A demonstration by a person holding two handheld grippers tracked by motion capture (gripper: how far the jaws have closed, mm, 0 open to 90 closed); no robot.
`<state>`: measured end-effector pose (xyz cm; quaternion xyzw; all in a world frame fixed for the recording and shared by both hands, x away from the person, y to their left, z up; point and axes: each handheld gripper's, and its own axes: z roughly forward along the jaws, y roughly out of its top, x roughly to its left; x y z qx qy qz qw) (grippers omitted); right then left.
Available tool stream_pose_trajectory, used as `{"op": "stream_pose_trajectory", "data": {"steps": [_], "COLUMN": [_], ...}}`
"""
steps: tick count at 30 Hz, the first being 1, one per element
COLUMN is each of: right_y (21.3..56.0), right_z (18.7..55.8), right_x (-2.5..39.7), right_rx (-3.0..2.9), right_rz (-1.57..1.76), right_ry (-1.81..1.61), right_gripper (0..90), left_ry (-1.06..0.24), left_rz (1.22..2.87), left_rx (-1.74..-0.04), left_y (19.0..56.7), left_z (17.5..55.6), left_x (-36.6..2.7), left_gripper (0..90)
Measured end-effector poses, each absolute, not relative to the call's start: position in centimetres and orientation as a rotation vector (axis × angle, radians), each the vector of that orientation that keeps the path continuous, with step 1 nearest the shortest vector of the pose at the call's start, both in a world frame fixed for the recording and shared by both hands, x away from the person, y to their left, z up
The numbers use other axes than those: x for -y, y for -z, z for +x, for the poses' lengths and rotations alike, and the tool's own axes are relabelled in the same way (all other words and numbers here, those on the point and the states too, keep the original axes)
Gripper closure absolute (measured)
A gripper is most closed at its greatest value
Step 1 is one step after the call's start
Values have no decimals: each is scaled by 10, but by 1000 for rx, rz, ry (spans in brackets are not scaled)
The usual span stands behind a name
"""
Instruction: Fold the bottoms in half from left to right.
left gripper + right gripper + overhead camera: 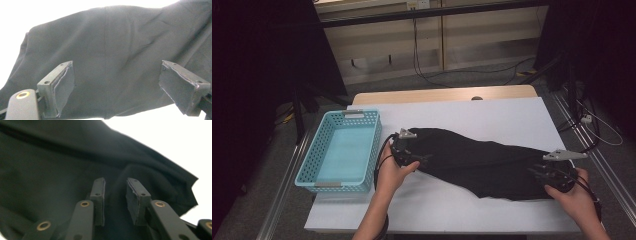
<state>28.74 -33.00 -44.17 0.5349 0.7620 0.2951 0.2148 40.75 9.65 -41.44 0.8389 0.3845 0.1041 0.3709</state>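
Observation:
A black cloth [482,157] lies spread in a long shape across the white table [492,115]. My left gripper [422,160] rests at the cloth's left end. In the left gripper view the left gripper [116,65] is wide open, and the cloth [112,37] lies flat under and beyond the jaws. My right gripper [538,172] sits at the cloth's right end. In the right gripper view the right gripper [115,181] has its jaws close together with a narrow gap, right over the dark cloth [50,170], near its edge.
A turquoise perforated basket [374,145] stands empty on the table's left side, just left of my left hand. Cables trail on the floor behind the table, and metal rails run along both sides.

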Motion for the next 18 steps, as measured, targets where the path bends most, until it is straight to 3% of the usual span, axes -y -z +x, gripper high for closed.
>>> {"op": "stream_pose_trajectory", "data": {"steps": [2,8,10,12,15,18], "right_y": [447,443,443,446,444,440], "right_z": [289,300,305,308,303,295], "right_x": [332,340,342,342,340,340], "right_rx": [-2149,-2079,-2056,-2045,-2035,-2016], "right_rz": [1474,1463,1488,1505,1479,1459], "right_ry": [-809,-838,-866,-820,-776,-755], "right_gripper": [874,881,838,716,701,607], "left_ry": [-267,-272,-267,-268,-265,-273], "left_rz": [2151,2155,2162,2163,2154,2157], "left_rx": [-991,-994,-989,-990,-994,-995], "left_y": [416,417,417,417,417,417], "left_z": [408,409,409,408,409,409], "left_x": [-96,-95,-95,-95,-96,-97], "left_gripper": [143,143,143,143,143,143]}}
